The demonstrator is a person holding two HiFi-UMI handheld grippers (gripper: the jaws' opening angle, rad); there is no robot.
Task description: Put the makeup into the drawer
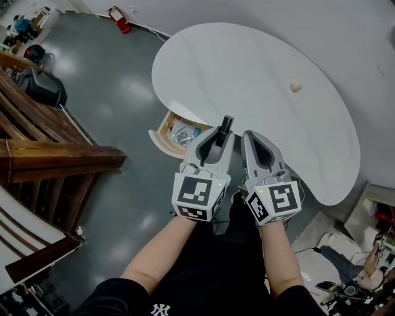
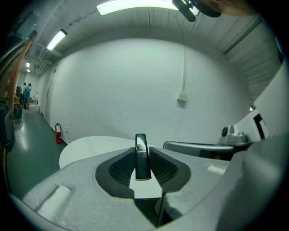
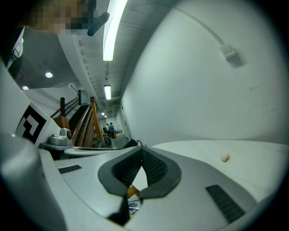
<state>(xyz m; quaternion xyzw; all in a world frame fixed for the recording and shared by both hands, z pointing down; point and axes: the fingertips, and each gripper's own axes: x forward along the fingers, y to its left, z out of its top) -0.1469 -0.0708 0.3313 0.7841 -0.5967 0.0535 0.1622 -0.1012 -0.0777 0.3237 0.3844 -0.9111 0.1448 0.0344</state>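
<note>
A slim black makeup tube (image 1: 226, 126) stands upright between the pads of my left gripper (image 1: 221, 134), which is shut on it. In the left gripper view the tube (image 2: 142, 155) sticks up from the left gripper (image 2: 142, 158) with its glossy cap on top. Left of the grippers, an open wooden drawer (image 1: 162, 137) juts out from under the white oval table (image 1: 247, 80), with small packets inside. My right gripper (image 1: 258, 137) hovers beside the left one over the table's near edge. Its pads meet at the tips with nothing between them, as the right gripper (image 3: 141, 151) shows in its own view.
A small beige lump (image 1: 295, 86) lies on the far right of the tabletop, the same lump (image 3: 224, 157) showing in the right gripper view. A wooden staircase (image 1: 55, 157) rises at the left. A red object (image 1: 119, 18) lies on the grey floor beyond the table.
</note>
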